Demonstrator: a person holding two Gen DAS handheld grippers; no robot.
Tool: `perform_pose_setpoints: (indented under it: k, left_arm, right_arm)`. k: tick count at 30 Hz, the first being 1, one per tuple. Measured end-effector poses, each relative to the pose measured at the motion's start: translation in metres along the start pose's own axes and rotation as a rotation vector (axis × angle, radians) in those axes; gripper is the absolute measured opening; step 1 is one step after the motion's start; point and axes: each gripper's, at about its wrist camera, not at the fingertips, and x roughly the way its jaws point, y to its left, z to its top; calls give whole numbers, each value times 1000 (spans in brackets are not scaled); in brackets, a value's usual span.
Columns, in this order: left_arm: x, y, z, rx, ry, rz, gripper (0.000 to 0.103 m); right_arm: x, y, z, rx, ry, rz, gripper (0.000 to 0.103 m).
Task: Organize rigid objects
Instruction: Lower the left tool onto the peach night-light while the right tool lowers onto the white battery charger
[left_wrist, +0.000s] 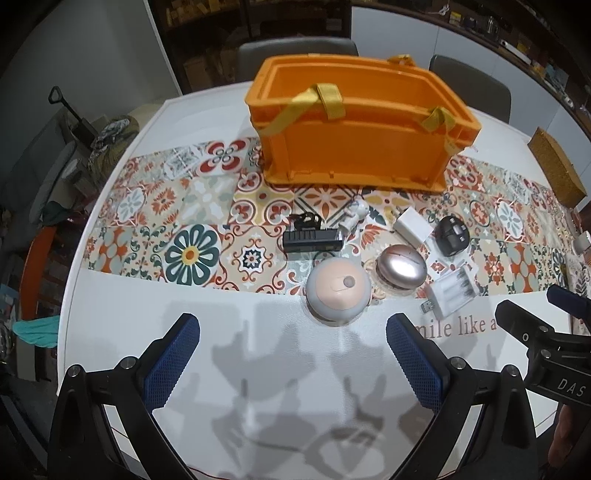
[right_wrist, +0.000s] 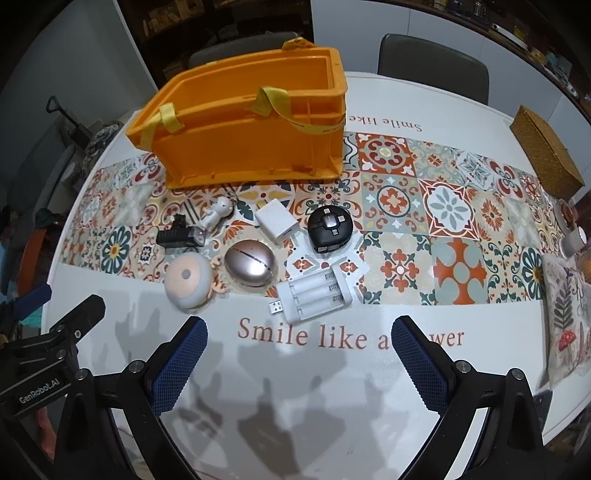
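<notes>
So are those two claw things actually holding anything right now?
No, nothing is held. The left gripper and the right gripper are both open above the white table, short of the items lying in front of the orange crate.

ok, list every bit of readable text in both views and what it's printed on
"Smile like a ...wer" on the white table cover, one word partly hidden by the right tool.
"Smile li..." upside down on the cover's far edge.
"GenRobot.AI" on the left tool's body.
"DAS" on the right tool's body.
Yellow strap print on the orange crate: too small to read.
Cushion lettering: unreadable.
</notes>
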Motion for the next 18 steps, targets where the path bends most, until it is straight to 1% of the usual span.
perform_pose_setpoints:
  k: [10, 18]
  left_arm:
    - [41, -13, 3, 30, 103, 5, 103]
    - [67, -21, 4, 57, 145, 13, 103]
  right_arm:
    - [43, -8, 10, -12, 82, -1, 101]
    - [72, -9, 15, -32, 114, -8, 100]
